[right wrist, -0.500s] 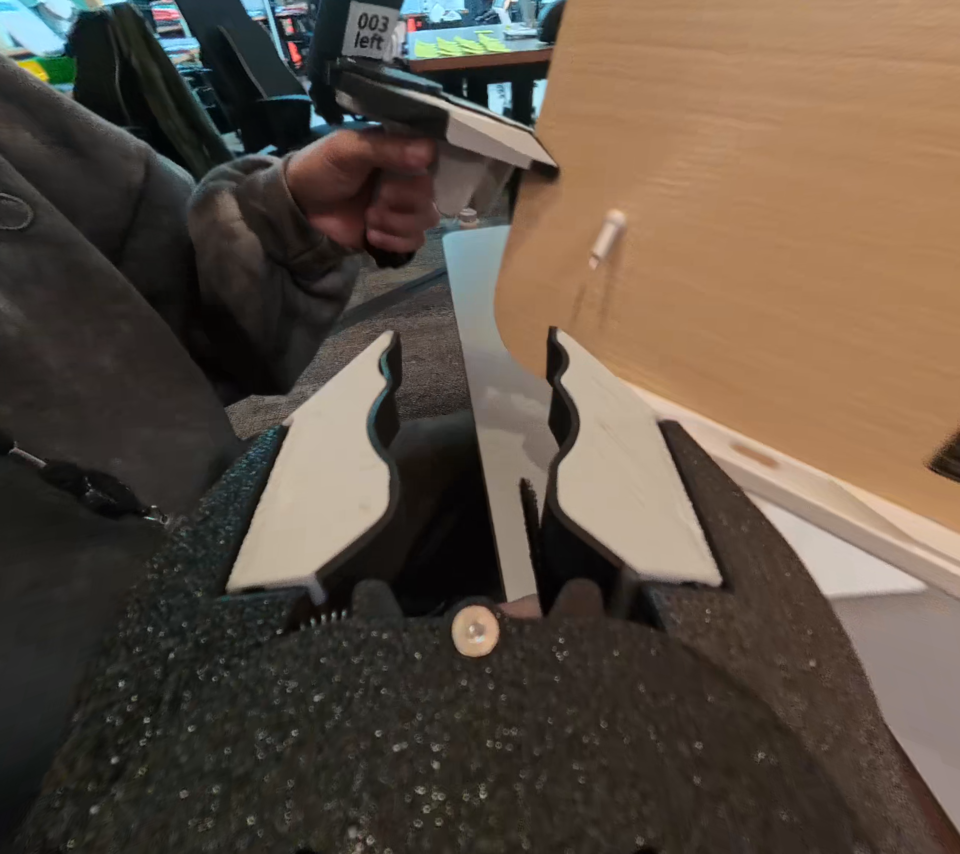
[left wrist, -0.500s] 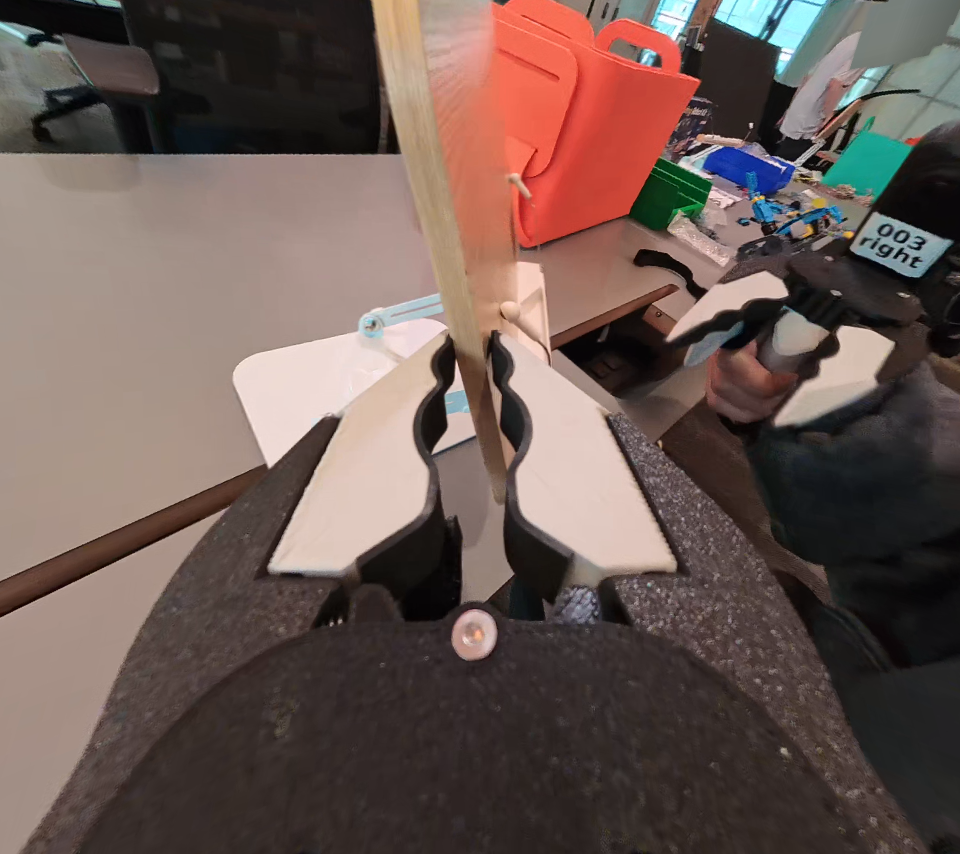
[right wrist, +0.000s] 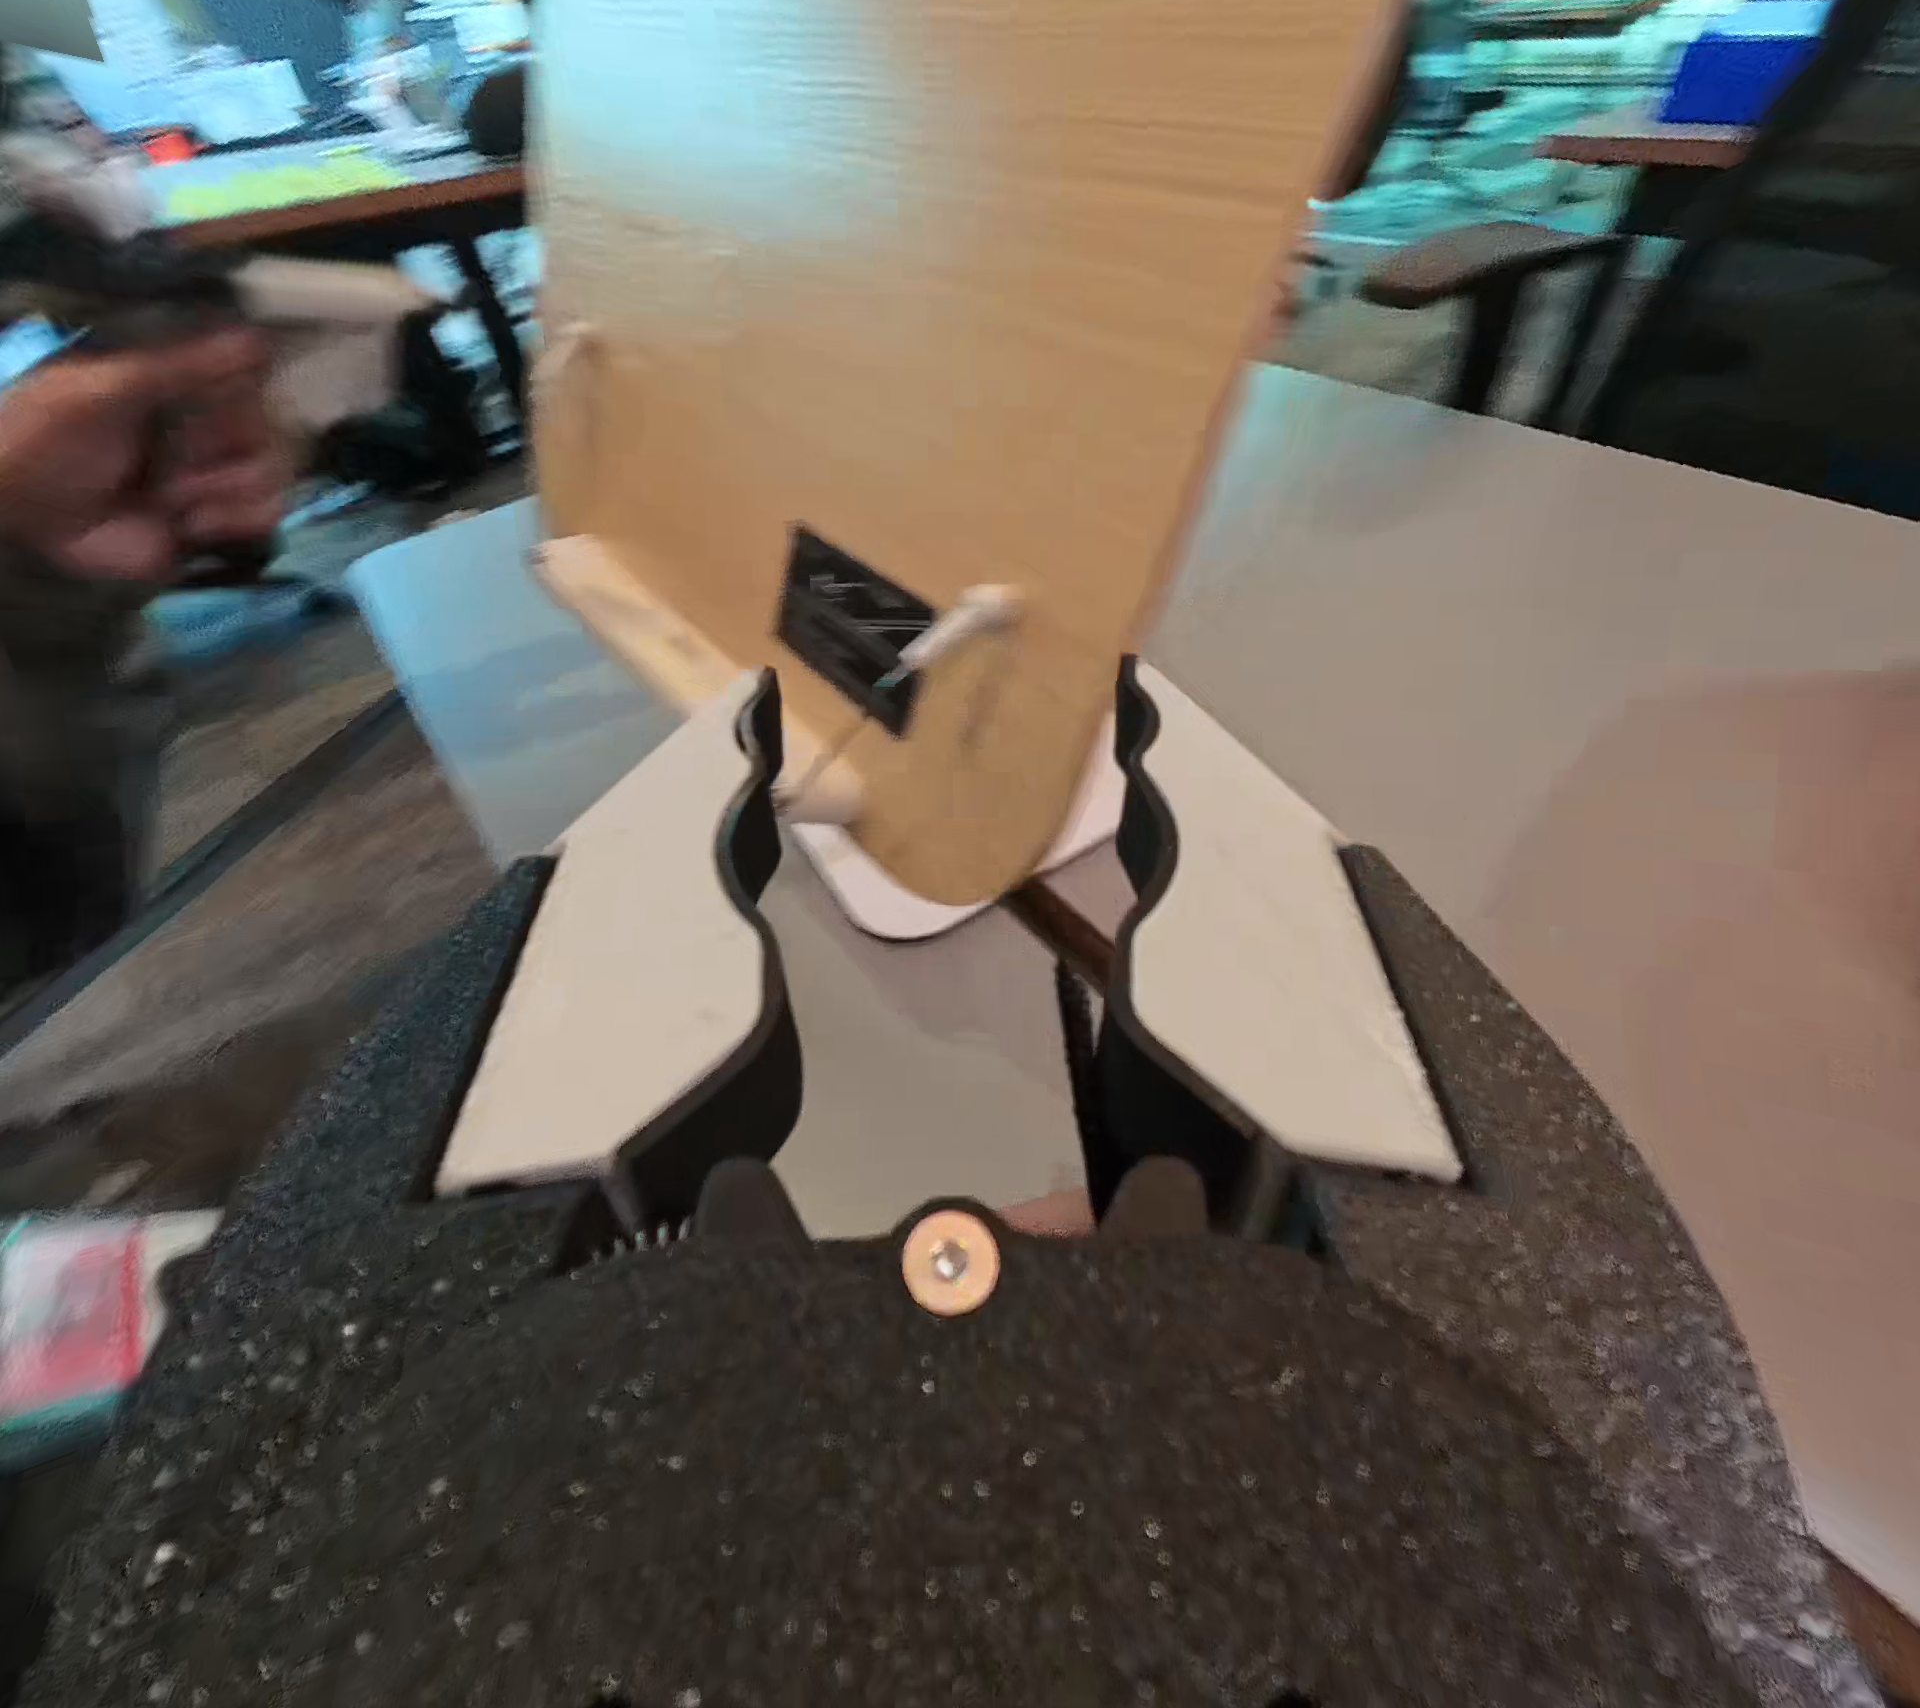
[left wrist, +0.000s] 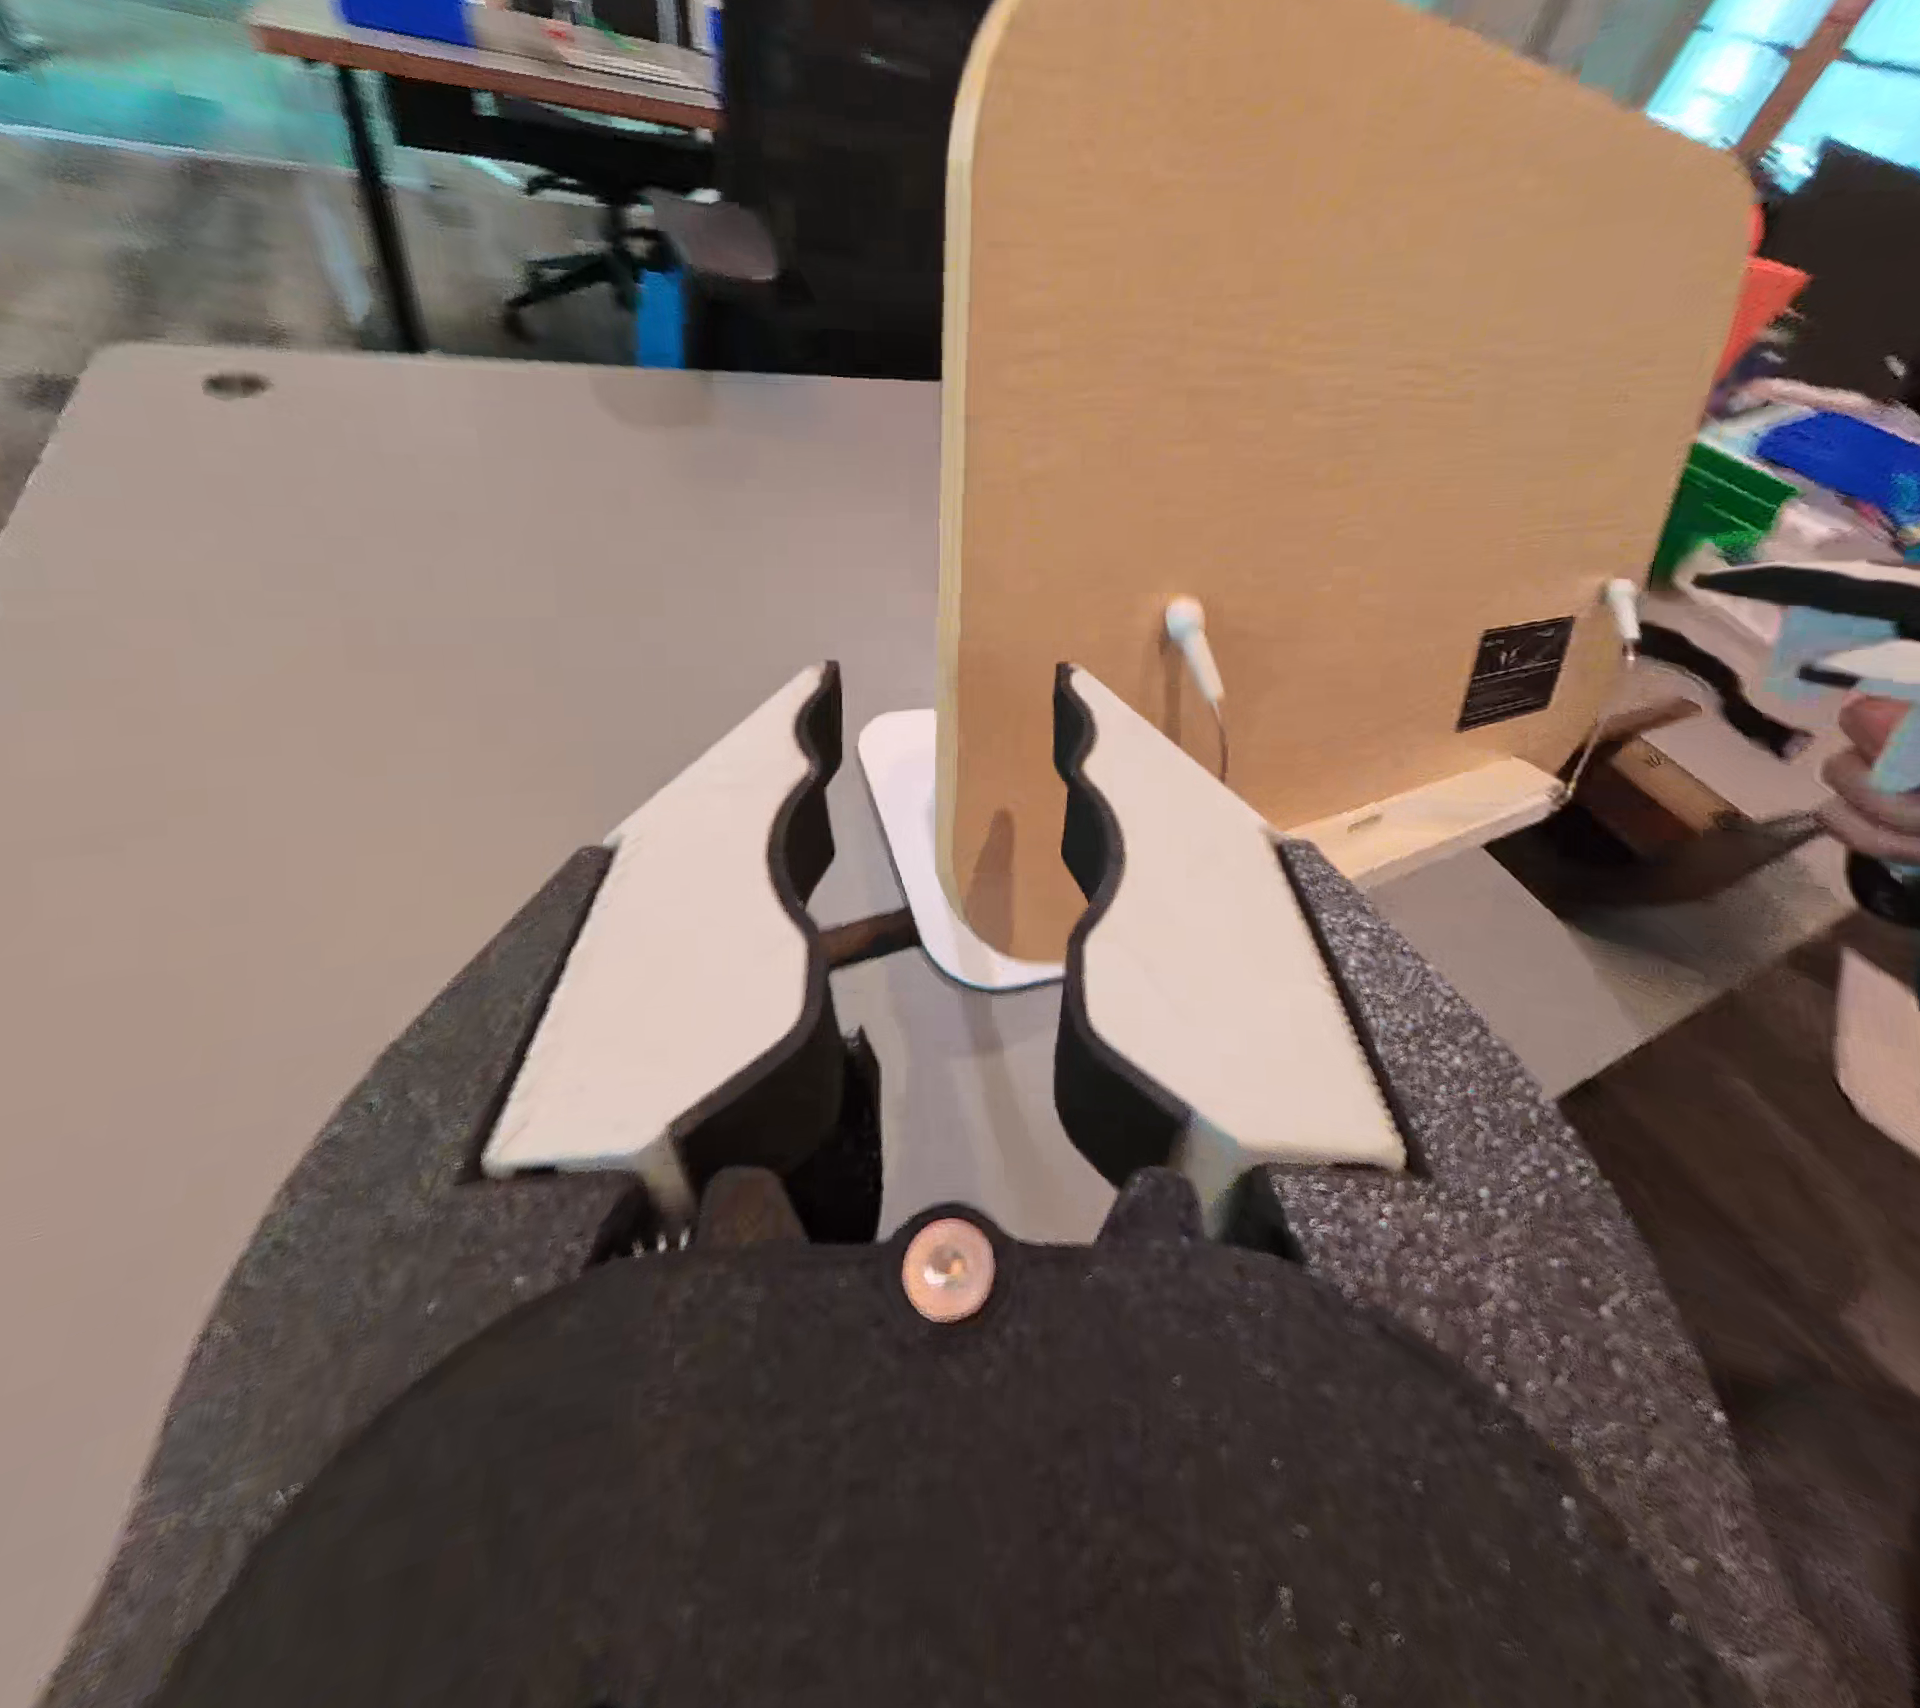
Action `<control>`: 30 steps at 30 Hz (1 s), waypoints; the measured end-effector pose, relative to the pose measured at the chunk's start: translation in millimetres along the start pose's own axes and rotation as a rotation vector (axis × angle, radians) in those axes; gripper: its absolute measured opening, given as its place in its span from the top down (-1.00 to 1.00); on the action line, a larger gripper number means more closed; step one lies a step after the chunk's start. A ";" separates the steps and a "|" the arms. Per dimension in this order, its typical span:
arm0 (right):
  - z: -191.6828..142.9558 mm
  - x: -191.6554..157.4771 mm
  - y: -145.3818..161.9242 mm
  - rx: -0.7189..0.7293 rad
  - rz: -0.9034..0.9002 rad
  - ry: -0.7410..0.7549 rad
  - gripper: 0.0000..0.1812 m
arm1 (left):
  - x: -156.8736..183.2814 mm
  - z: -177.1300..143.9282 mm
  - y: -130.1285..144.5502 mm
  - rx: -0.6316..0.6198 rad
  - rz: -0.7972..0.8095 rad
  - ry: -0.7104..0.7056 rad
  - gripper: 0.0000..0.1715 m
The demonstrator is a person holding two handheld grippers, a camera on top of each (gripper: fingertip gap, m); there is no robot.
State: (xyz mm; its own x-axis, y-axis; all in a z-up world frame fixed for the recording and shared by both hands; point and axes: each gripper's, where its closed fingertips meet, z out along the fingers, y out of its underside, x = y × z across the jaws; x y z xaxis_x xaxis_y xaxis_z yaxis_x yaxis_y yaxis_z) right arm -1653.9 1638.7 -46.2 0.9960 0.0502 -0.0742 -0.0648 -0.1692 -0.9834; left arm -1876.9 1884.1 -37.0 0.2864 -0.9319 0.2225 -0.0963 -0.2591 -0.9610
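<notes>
Both grippers agape, empty, near upright wooden panel point(left wrist: 1340, 411) edge.

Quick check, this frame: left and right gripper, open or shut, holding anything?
Left gripper: open, holding nothing; the wooden panel stands just ahead.
Right gripper: open, holding nothing; same panel just ahead.

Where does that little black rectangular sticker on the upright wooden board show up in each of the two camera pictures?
Left wrist view: the black rectangular sticker sits low on the right of the tall light wooden board with rounded corners, beside a small white peg.
Right wrist view: the sticker sits low at the board's centre, just left of a white peg, above the open right tool.
Shared landmark: the flat white rounded base plate under the board.
</notes>
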 end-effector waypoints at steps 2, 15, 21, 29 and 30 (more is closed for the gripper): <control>3.4 18.0 5.2 -0.008 0.042 0.076 0.21 | 33.8 1.2 32.0 -0.017 -0.011 0.067 0.57; 42.3 -6.3 12.4 -0.060 0.100 0.026 0.67 | 32.1 65.8 65.6 -0.176 0.200 0.033 1.00; 76.3 28.4 5.9 -0.108 0.155 0.036 0.67 | 8.1 104.4 55.0 -0.204 0.205 0.008 1.00; 104.7 1.4 4.5 -0.099 0.238 -0.083 0.84 | -39.3 158.1 34.9 -0.241 0.181 -0.024 0.99; 109.6 -14.6 4.9 -0.098 0.243 -0.108 0.88 | -51.3 165.3 31.6 -0.246 0.153 -0.050 0.97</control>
State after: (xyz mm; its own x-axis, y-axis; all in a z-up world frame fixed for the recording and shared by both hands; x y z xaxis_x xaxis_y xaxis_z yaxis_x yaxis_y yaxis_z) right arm -1675.5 1745.0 -68.1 0.9393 0.1003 -0.3280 -0.2890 -0.2836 -0.9143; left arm -1737.1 1965.6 -105.8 0.2971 -0.9527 0.0634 -0.3682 -0.1755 -0.9130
